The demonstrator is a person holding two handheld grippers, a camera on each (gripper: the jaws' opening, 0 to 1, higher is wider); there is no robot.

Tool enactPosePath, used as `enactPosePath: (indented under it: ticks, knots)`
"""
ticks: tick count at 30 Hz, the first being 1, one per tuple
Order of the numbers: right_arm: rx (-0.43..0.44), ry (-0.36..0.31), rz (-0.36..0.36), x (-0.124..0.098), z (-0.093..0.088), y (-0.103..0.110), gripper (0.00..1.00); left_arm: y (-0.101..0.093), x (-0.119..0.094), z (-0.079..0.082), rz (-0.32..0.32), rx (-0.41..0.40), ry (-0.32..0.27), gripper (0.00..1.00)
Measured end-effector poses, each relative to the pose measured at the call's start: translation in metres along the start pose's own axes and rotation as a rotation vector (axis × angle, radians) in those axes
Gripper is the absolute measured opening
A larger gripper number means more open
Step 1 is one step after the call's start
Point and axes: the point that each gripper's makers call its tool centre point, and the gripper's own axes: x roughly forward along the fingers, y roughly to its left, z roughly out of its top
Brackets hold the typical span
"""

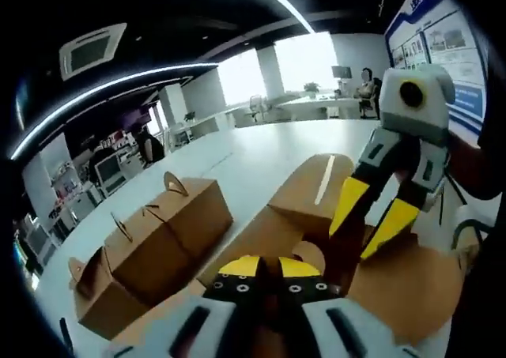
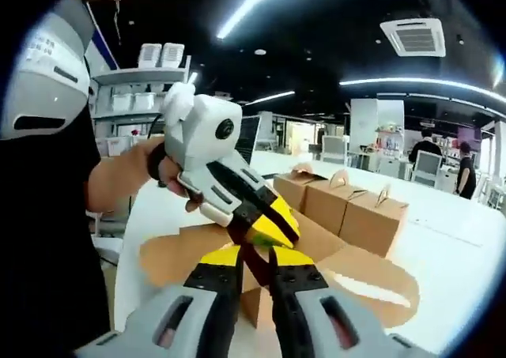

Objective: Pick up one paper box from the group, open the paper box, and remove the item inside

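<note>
Now open paper box [image 1: 316, 216], between both hand-held grippers

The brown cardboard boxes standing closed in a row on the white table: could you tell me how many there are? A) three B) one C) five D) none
A: three closed brown cardboard boxes with looped handles stand side by side on the white table, behind the opened brown cardboard box that both grippers work on.

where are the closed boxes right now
The three closed boxes sit in a row on the white table, left of the opened box in the left gripper view; in the right gripper view they stand beyond it, upper right.
</note>
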Motion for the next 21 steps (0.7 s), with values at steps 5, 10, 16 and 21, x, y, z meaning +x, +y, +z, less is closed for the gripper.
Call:
enactPosePath:
  ticks: [5,10,16,21]
  knots:
    - [0.008,0.003,-0.002,0.0,0.0,-0.001,0.14,0.01,-0.013,0.018,0.025,-0.068,-0.11,0.2]
    - [0.002,0.011,-0.009,0.002,0.0,-0.002,0.14,0.016,-0.037,0.035,0.012,-0.043,-0.202,0.21]
    - [-0.081,0.03,-0.121,0.002,0.002,-0.017,0.25,0.016,-0.046,0.011,0.041,0.294,0.002,0.48]
    - [-0.064,0.029,-0.16,0.0,0.002,-0.024,0.36,0.009,-0.039,0.009,0.036,0.353,0.029,0.43]
